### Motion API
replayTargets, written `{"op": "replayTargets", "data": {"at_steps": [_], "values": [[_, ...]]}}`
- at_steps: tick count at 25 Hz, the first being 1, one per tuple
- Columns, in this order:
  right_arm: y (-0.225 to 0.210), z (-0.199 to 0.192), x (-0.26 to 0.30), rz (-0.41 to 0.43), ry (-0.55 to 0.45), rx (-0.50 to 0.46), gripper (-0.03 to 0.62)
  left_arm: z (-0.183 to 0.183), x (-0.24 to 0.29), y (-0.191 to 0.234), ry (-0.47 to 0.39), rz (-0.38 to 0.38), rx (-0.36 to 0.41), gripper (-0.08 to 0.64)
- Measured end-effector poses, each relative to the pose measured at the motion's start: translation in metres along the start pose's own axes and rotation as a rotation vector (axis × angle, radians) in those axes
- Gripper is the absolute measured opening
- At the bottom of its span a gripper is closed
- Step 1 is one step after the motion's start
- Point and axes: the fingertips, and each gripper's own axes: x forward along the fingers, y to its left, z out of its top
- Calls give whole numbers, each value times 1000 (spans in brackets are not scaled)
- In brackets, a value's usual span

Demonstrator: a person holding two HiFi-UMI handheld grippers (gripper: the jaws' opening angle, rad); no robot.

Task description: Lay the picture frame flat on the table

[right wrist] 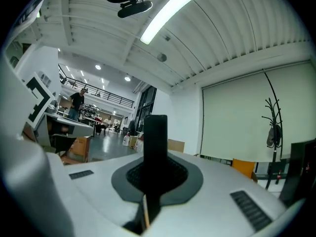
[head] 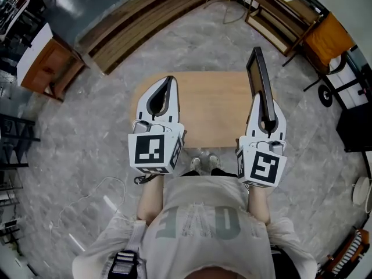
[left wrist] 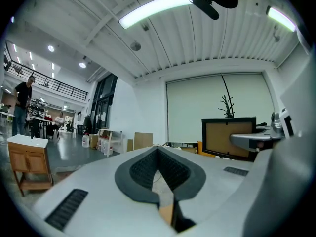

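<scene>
The picture frame [head: 258,74] is black and stands upright and edge-on in the air over the right side of the wooden table [head: 212,109]. My right gripper [head: 266,106] is shut on its lower part. In the right gripper view the frame's dark edge [right wrist: 155,142] rises straight up from between the pads of the right gripper [right wrist: 156,171]. From the left gripper view I see the frame's brown back [left wrist: 228,138] in its black border. My left gripper [head: 170,81] hovers over the table's left side, tips together and nothing held; its pads [left wrist: 140,171] meet at the far end.
The table stands on a grey marble-look floor, with the person's shoes [head: 203,164] at its near edge. A wooden cabinet [head: 49,65] is at the left, and long planks [head: 133,25] lie behind the table. Shelving [head: 285,16] and an orange chair [head: 325,36] stand at the right.
</scene>
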Motion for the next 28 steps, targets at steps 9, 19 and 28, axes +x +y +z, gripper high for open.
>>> {"op": "replayTargets", "data": {"at_steps": [9, 19, 28], "values": [[-21, -3, 8, 21, -12, -24, 17, 8, 11, -17, -14, 47, 20, 9], [-12, -22, 39, 39, 43, -470, 17, -13, 35, -20, 31, 67, 55, 9], [38, -132, 95, 149, 66, -885, 17, -100, 64, -9, 82, 94, 40, 9]]}}
